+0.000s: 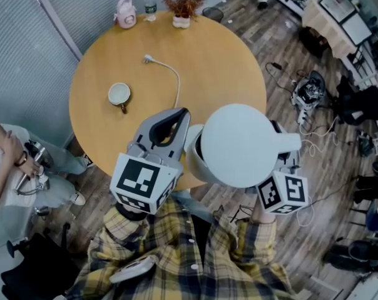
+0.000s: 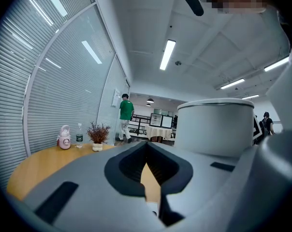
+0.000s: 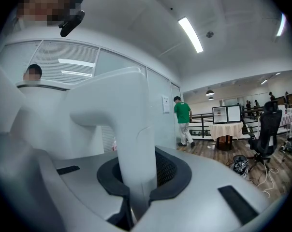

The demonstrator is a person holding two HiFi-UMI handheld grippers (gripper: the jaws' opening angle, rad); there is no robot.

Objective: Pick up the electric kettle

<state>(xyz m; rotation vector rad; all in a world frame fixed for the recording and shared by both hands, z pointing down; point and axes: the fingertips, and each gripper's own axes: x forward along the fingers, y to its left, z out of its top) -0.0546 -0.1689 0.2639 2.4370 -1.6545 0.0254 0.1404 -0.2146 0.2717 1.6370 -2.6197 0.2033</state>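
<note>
- The right gripper has its fingers clamped on the upright handle of the white plastic electric kettle. The dark pads press on the handle from both sides.
- The electric kettle is held up in the air, lid on and upright. In the head view it overlaps the near edge of the round, light-brown wooden bench.
- The left gripper hovers just beside the electric kettle, on its left. Its fingers meet at the tips, and only the hollow of the pads is left between them, with nothing held.
- In the left gripper view the electric kettle's pale body rises just to the right of those fingers.
- A white cup with a small handle stands on the bench, well apart from the electric kettle.
- A white power cord with a plug lies curved across the middle of the bench.
- At the far edge stand a small pink jug, a clear water bottle and a dried reddish plant in a white pot.
- A seated person is at the left edge of the head view, beside the bench.
- A person in a green shirt stands far back in the room.
</note>
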